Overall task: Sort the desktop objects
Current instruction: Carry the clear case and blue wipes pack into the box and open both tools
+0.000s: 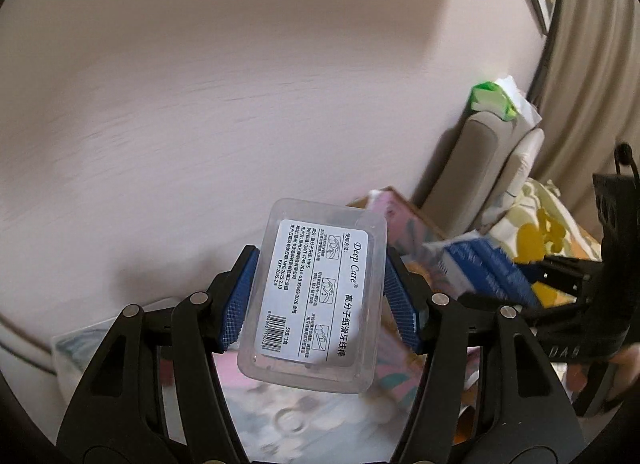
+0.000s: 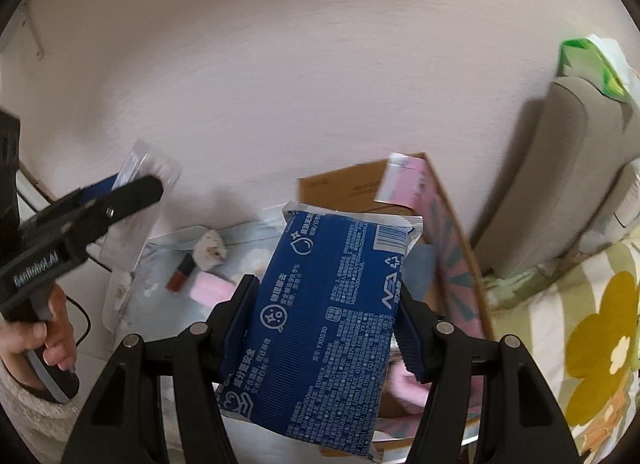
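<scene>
My left gripper (image 1: 318, 296) is shut on a clear plastic floss-pick box (image 1: 316, 300) with a white label, held up in front of the wall. It also shows in the right wrist view (image 2: 138, 199) at the left. My right gripper (image 2: 326, 312) is shut on a blue wet-wipes pack (image 2: 328, 324), held above an open cardboard box (image 2: 360, 187). The blue pack also shows in the left wrist view (image 1: 484, 268) at the right. On the patterned desk surface lie a brown lipstick (image 2: 180, 276), a pink eraser-like block (image 2: 210, 290) and a small white furry toy (image 2: 210, 250).
A pink packet (image 2: 404, 183) stands in the cardboard box. A grey cushion (image 2: 560, 175) with a green tissue pack (image 2: 592, 63) on top stands at the right. A flowered cloth (image 2: 580, 324) covers the right side. A pale wall fills the background.
</scene>
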